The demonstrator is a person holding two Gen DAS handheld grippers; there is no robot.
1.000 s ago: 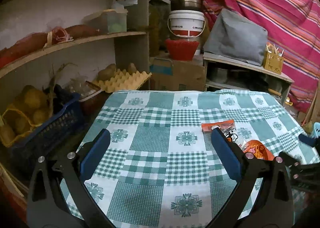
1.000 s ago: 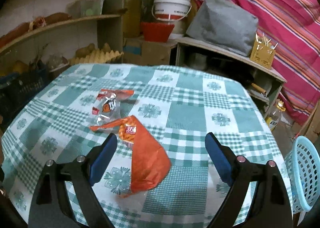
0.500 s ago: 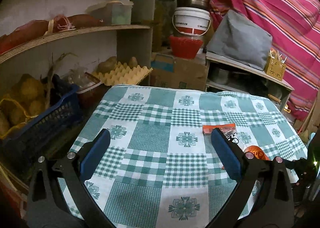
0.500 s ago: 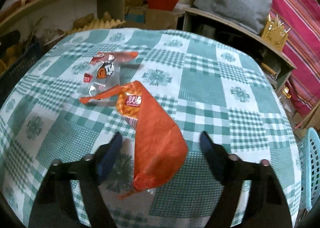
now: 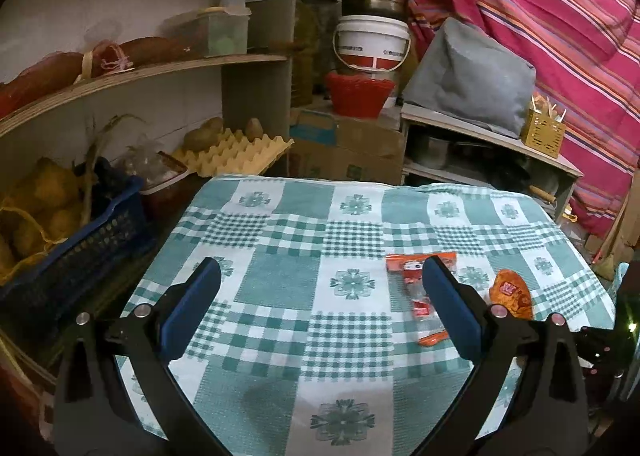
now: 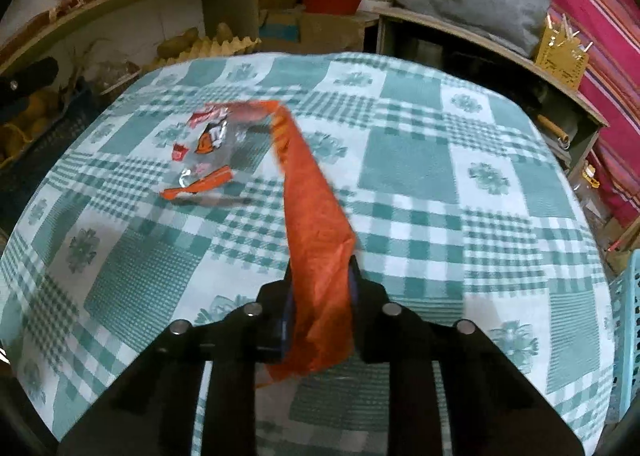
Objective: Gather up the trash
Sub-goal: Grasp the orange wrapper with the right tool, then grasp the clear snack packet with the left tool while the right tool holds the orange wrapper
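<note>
We are pinching the orange wrapper [image 6: 316,240] in the right gripper [image 6: 320,296], whose jaws have just been closing on it above the checked table [image 6: 420,175]. The left gripper [image 5: 320,312] is hanging wide open, empty. We should be lifting gently so the thin film is not slipping out, leaving the clear wrapper [image 6: 208,151] for later.

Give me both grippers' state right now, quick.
Left gripper: open, holding nothing, above the tablecloth.
Right gripper: jaws just closed on the orange wrapper.
</note>
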